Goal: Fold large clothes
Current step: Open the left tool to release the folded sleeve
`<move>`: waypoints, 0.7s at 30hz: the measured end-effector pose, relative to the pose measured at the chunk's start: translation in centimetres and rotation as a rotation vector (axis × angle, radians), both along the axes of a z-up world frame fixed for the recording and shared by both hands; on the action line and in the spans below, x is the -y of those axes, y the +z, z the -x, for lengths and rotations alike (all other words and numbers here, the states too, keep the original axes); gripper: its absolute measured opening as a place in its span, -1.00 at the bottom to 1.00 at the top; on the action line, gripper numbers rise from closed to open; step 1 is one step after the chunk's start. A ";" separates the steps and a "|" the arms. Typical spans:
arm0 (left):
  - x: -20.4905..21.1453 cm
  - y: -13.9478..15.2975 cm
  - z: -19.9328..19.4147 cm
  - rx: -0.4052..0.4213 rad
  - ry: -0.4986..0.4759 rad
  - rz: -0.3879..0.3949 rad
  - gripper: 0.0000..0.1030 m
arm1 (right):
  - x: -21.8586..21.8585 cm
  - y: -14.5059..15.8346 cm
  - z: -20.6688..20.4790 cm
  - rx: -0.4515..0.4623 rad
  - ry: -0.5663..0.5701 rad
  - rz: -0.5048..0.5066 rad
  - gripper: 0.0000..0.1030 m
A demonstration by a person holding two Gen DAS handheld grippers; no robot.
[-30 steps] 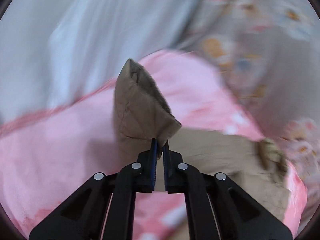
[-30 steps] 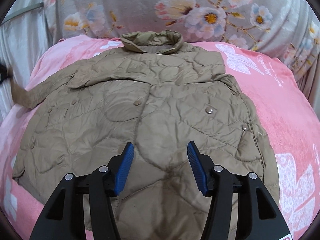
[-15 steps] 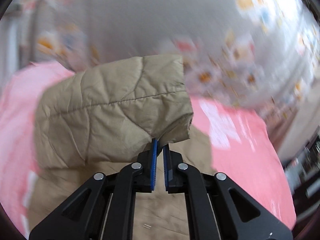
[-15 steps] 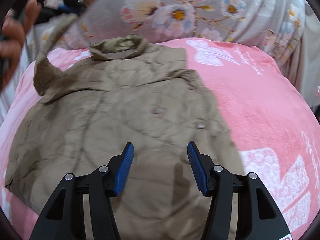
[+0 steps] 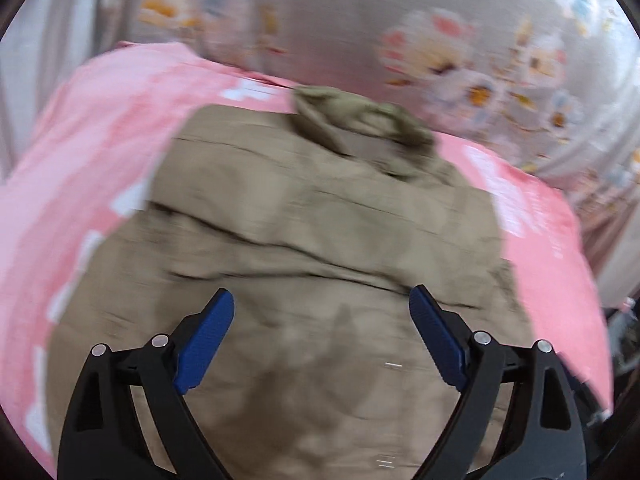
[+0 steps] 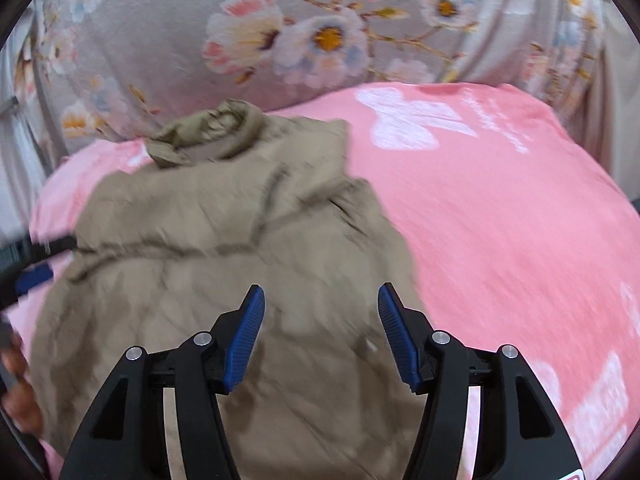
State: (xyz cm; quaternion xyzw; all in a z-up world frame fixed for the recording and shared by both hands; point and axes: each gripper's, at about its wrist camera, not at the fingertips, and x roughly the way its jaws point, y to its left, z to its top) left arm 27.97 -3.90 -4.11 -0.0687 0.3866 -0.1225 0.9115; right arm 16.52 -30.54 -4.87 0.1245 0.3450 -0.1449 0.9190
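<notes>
A tan quilted jacket [image 5: 312, 240] lies spread on a pink blanket [image 5: 92, 152], collar [image 5: 360, 120] at the far end. Its sleeves lie folded across the body. My left gripper [image 5: 322, 308] is open and empty just above the jacket's middle. My right gripper [image 6: 320, 304] is open and empty above the jacket's [image 6: 224, 240] right side. The left gripper shows at the left edge of the right wrist view [image 6: 24, 268]. Both views are blurred by motion.
A grey floral cushion or cover [image 6: 320, 32] rises behind the pink blanket [image 6: 500, 208]. Bare blanket lies to the right of the jacket. A hand [image 6: 16, 380] shows at the lower left edge of the right wrist view.
My left gripper carried the sleeve over the jacket, opened and let it go. The sleeve now lies across the body. The right gripper stayed open and shifted right.
</notes>
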 end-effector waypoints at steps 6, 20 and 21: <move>-2.4 -1.4 -0.9 0.002 0.079 -0.127 0.68 | -2.1 1.4 -5.7 0.006 0.061 -0.016 0.13; -7.0 -2.5 -5.1 -0.039 0.139 -0.161 0.69 | -2.6 -2.1 -12.8 -0.128 0.067 -0.061 0.12; -7.3 -2.8 -6.0 -0.046 0.144 -0.188 0.69 | -2.5 -2.3 -13.1 -0.135 0.051 -0.045 0.12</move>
